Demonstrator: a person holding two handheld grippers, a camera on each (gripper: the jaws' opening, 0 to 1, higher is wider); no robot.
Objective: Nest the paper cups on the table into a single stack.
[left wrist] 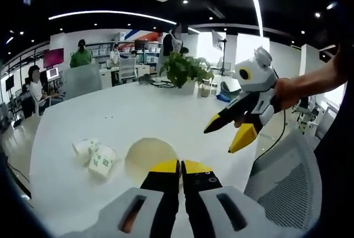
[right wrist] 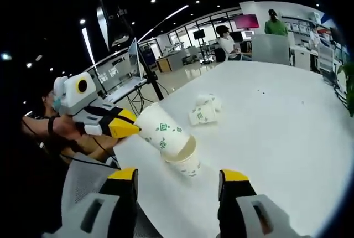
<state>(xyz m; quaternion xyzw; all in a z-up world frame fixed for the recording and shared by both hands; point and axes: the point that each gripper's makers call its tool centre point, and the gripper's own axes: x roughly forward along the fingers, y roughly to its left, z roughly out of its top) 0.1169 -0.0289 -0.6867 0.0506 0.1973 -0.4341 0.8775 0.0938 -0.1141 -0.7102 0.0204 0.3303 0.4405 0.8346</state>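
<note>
Cups, nested and tilted, sit pinched in your left gripper's closed fingers; your right gripper's fingers gape empty.

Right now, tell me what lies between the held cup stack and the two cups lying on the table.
In the right gripper view, only bare white table lies between the stack in the left tongs and the two lying paper cups.

4 paper cups, 2 tools, 1 potted plant, 1 table.
</note>
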